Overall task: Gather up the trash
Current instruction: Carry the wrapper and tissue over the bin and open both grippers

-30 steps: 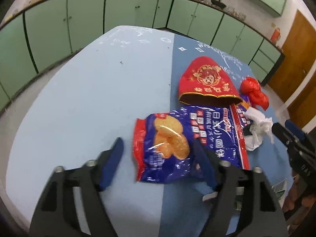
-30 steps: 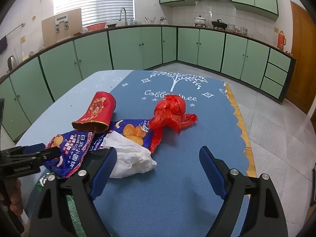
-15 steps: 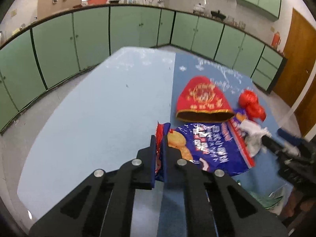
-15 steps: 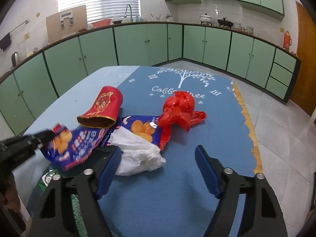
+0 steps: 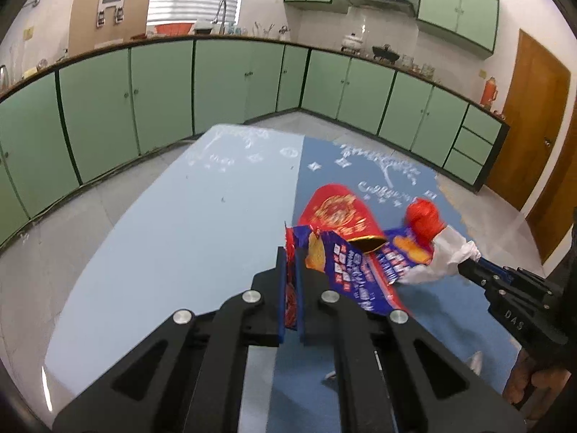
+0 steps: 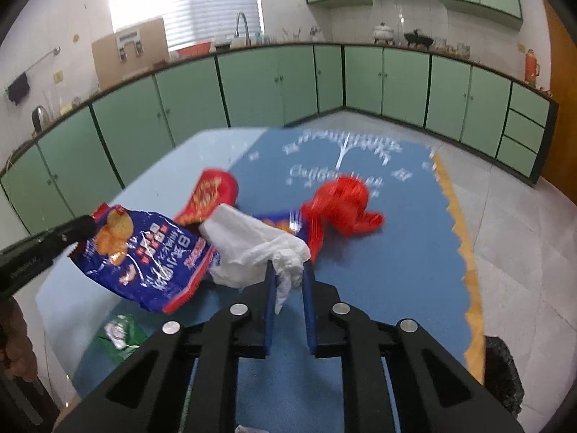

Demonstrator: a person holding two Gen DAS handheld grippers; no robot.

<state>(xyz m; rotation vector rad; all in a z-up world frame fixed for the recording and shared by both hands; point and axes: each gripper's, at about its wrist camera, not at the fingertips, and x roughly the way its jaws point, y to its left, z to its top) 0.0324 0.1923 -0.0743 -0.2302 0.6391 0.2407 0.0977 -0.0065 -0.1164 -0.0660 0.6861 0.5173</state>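
My left gripper [image 5: 291, 260] is shut on the red edge of a blue snack bag [image 5: 346, 270], which hangs lifted off the table. The right wrist view shows that bag [image 6: 144, 252] dangling from the left gripper [image 6: 81, 227]. My right gripper [image 6: 288, 270] has its jaws closing, and its pads pinch a crumpled white tissue [image 6: 249, 241] that still rests on the table. From the left wrist view the tissue [image 5: 450, 252] stretches toward the right gripper [image 5: 468, 267]. A red pouch [image 5: 339, 216] and a red plastic bag [image 6: 342, 205] lie behind.
A second blue wrapper [image 6: 281, 223] lies under the tissue. A green wrapper [image 6: 120, 332] sits near the table's front left edge. A black bin bag [image 6: 501, 371] stands on the floor at the right. The blue tablecloth [image 5: 180, 234] is ringed by green cabinets.
My left gripper shut on the snack bag's edge and raised it off the table. My right gripper went from wide open to pinching the white tissue.
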